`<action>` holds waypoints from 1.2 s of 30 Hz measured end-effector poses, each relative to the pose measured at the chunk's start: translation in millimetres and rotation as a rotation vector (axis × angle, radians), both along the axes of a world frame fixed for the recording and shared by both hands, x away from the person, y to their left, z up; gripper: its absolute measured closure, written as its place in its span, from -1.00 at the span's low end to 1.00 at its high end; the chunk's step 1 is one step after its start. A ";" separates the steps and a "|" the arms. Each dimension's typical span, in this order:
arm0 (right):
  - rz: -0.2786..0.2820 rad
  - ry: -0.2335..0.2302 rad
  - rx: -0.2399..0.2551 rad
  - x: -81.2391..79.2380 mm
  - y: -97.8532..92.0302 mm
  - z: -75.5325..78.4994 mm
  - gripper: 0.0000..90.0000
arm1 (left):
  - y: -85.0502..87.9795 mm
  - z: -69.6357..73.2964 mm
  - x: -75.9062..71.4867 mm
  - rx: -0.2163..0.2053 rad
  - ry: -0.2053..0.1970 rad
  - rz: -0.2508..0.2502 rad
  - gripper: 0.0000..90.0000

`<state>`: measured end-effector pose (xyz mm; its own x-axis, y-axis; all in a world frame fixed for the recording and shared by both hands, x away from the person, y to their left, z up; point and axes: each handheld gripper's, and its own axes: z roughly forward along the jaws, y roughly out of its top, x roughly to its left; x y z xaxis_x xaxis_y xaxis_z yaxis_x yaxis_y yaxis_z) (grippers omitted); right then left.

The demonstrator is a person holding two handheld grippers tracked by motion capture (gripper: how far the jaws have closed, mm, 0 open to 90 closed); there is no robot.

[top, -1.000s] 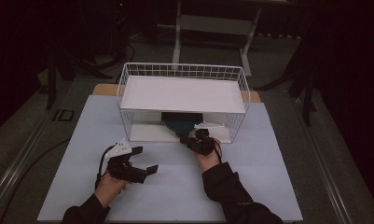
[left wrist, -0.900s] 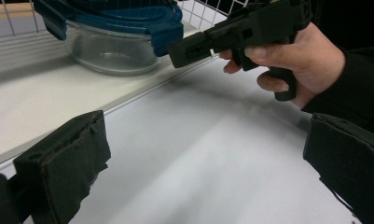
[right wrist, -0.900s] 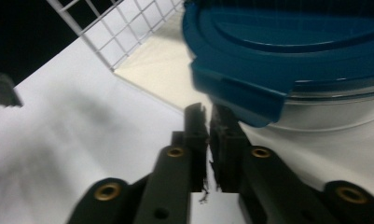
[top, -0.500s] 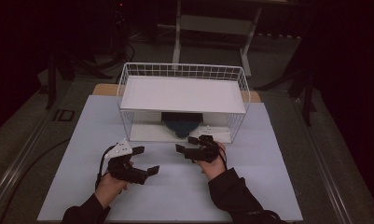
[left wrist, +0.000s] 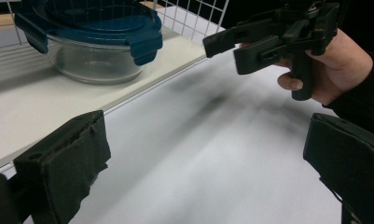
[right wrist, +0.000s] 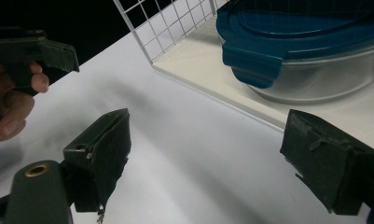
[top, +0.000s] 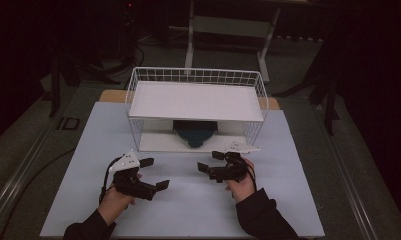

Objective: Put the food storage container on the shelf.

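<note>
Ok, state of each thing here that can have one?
Glass container: upright on the rack's lower shelf, blue lid on.
Wire rack: upright on the table, top shelf bare.
Left gripper: open, holding nothing.
Right gripper: has just been opening, nothing between its fingers.
</note>
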<state>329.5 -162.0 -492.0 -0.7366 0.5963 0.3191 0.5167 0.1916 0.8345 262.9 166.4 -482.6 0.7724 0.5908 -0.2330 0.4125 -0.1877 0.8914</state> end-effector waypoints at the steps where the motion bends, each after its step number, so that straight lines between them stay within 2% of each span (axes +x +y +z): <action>1: -0.003 -0.007 -0.002 -2.6 -2.3 0.8 -0.66 | 0.6 0.7 -1.2 0.001 -0.005 -0.003 -1.00; 8: -0.013 -0.040 -0.008 -16.9 -19.0 6.1 -0.66 | 4.0 2.0 -4.9 0.007 -0.006 0.001 -1.00; 13: -0.030 -0.032 0.006 -25.7 -33.2 6.8 -0.66 | 6.4 1.9 -8.7 0.017 -0.009 0.001 -1.00; 19: -0.048 -0.049 -0.009 -38.7 -50.6 8.0 -0.66 | 10.5 1.8 -13.7 0.024 -0.013 0.005 -1.00; 26: -0.059 -0.044 -0.030 -51.8 -70.2 1.3 -0.62 | 12.9 0.5 -17.5 0.032 -0.013 0.008 -1.00; 28: -0.057 -0.051 -0.052 -53.8 -73.9 -1.9 -0.61 | 12.6 -0.5 -18.0 0.030 -0.009 0.005 -1.00; 36: -0.050 -0.055 -0.067 -63.1 -89.4 -8.2 -0.61 | 11.8 -4.6 -20.7 0.031 -0.007 -0.006 -1.00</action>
<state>266.4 -251.4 -500.2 -0.7209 0.6511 0.2375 0.4807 0.2228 0.8481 242.2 178.2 -487.2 0.7772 0.5934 -0.2095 0.4055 -0.2177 0.8878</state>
